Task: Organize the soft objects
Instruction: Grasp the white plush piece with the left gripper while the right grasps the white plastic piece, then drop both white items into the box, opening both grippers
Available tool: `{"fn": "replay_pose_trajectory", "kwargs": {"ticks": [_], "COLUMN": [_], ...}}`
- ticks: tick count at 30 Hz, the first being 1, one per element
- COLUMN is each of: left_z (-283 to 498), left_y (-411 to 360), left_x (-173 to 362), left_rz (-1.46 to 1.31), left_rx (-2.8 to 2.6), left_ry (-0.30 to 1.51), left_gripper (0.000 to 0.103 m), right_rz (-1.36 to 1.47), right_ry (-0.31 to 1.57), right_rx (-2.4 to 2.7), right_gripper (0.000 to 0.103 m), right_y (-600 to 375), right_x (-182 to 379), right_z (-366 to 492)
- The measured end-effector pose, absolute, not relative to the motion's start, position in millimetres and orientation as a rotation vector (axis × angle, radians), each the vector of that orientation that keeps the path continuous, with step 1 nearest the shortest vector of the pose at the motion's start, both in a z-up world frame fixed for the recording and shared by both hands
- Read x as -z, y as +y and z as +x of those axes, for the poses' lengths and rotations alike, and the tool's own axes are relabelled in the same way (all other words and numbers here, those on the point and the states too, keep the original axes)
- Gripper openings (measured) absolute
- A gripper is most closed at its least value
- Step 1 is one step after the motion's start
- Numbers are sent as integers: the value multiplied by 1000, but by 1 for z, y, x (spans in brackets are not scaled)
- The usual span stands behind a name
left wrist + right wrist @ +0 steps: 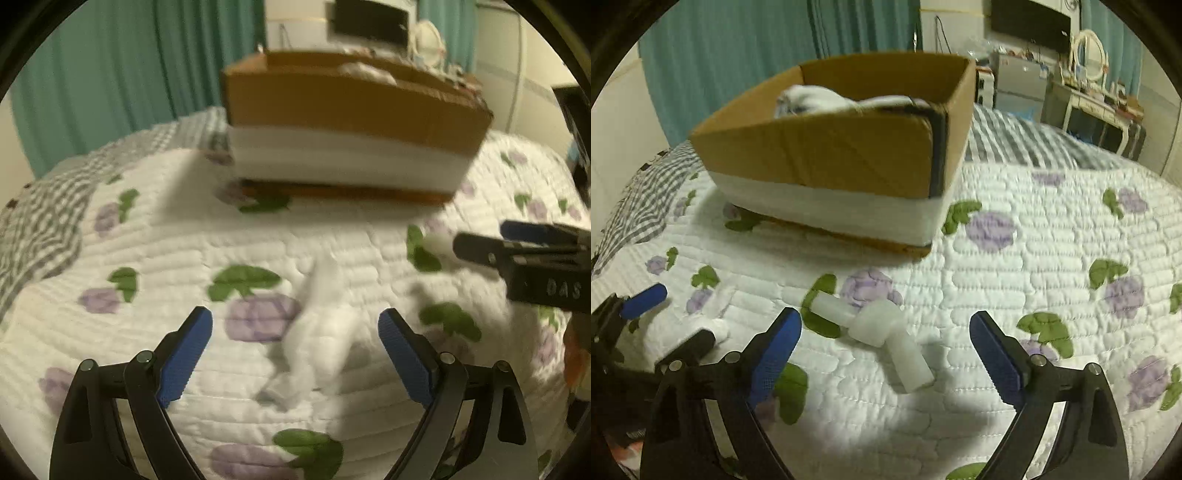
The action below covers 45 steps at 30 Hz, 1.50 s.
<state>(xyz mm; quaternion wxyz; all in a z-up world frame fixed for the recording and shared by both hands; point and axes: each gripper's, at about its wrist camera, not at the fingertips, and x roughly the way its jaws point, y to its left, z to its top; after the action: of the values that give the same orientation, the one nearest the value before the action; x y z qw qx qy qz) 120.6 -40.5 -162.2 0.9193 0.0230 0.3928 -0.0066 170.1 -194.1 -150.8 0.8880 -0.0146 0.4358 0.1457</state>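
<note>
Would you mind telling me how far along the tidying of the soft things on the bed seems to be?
Partly done: the cardboard box already holds some white and dark soft items. Nothing is in hand; the left gripper and right gripper both have open, empty jaws. Left: a white soft piece ahead of the left gripper and another white piece ahead of the right gripper, both lying on the quilt.

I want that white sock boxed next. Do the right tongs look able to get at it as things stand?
Probably yes. The right tongs are open, and the white sock lies bare on the quilt just ahead between the fingers, with nothing over it. The left tongs sit off to the side.
</note>
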Motion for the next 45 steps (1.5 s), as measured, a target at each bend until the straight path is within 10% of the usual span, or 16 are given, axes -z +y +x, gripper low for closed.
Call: {"fn": "replay_pose_trajectory", "kwargs": {"ticks": [5, 7, 12, 19, 29, 37, 45], "left_z": [124, 123, 124, 113, 94, 109, 119], "left_y": [-48, -50, -46, -37, -38, -28, -19], "left_x": [172, 173, 181, 175, 154, 137, 159], "left_rz": [91, 100, 65, 13, -22, -26, -31], "left_rx": [69, 78, 147, 182, 188, 154, 128], "left_ry": [854, 859, 893, 887, 855, 809, 877], "left_gripper": [89, 69, 39, 27, 27, 27, 27], "right_rz": [-24, -31, -49, -51, -28, -16, 7], "right_ry": [962, 975, 958, 905, 832, 895, 975], "right_rx": [-306, -313, -330, -345, -369, -326, -352], "right_gripper": [61, 45, 32, 15, 13, 57, 61], "right_y": [-194, -193, -191, -191, -196, -200, -193], "right_x": [164, 167, 164, 149, 131, 146, 170], "right_z": [172, 173, 165, 140, 113, 133, 161]}}
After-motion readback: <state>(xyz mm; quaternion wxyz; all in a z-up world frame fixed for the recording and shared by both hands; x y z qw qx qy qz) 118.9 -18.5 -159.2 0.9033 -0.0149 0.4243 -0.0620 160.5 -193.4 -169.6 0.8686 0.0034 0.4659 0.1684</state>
